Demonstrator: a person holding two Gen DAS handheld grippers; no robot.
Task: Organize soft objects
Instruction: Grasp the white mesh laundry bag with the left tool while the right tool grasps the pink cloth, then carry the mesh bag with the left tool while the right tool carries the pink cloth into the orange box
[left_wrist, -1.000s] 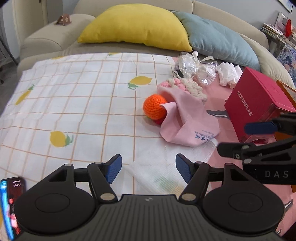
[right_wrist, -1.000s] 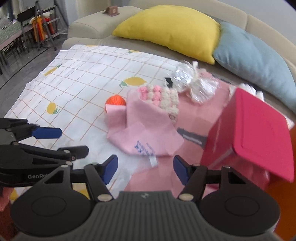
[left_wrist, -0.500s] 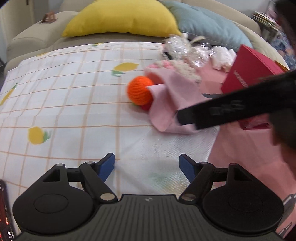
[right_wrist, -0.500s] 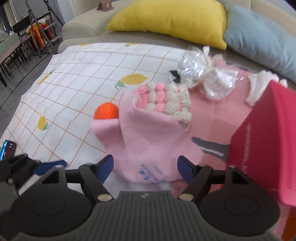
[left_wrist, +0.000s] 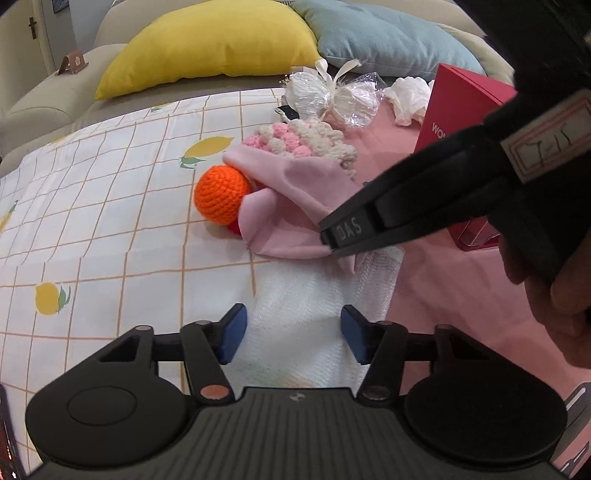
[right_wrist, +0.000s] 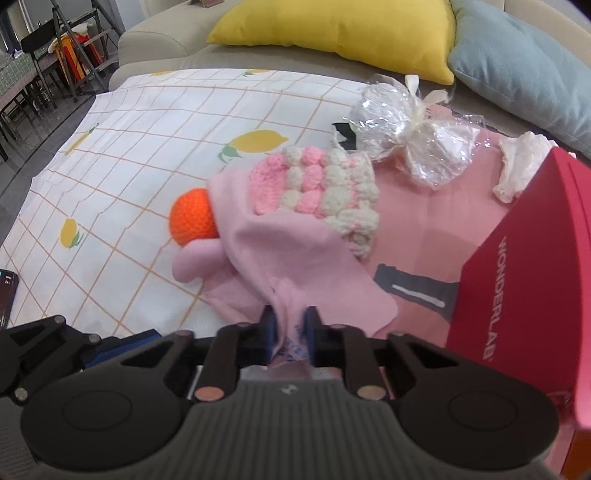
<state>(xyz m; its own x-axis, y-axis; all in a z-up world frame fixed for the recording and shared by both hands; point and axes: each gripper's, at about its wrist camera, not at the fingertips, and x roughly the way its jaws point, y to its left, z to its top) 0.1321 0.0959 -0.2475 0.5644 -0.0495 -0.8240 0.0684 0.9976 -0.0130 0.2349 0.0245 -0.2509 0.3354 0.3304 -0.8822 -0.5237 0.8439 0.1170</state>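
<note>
Both grippers are working over the spread cloths. My right gripper (right_wrist: 289, 326) is closing its jaws on the near edge of the pink cloth (right_wrist: 295, 254), and a bunched fold of that fabric is sitting pinched between the blue pads (right_wrist: 269, 325). In the left wrist view the same gripper (left_wrist: 334, 240) is reaching in from the right, its black tip pressing on the cloth's lower corner.

My left gripper (left_wrist: 289, 334) is hovering above the white mesh cloth (left_wrist: 314, 291), jaws closing but still apart, with nothing pinched between the pads (left_wrist: 231, 336).

Beneath the pink cloth's far fold, an orange crocheted ball (left_wrist: 221, 194) is lying half tucked, touching the fabric, on the lemon-print sheet (left_wrist: 110, 184). A pink-and-cream knitted piece (right_wrist: 317, 188) is resting on top of the pink cloth's far end. Just beyond it, a cellophane-wrapped bundle (right_wrist: 402, 129) tied with a ribbon is lying on the pink sheet (right_wrist: 424, 221). A red box (right_wrist: 524, 288) is standing tilted at the right, near a crumpled white cloth (right_wrist: 517, 166). Yellow (left_wrist: 210, 44) and blue (left_wrist: 384, 37) cushions are leaning along the sofa back.
</note>
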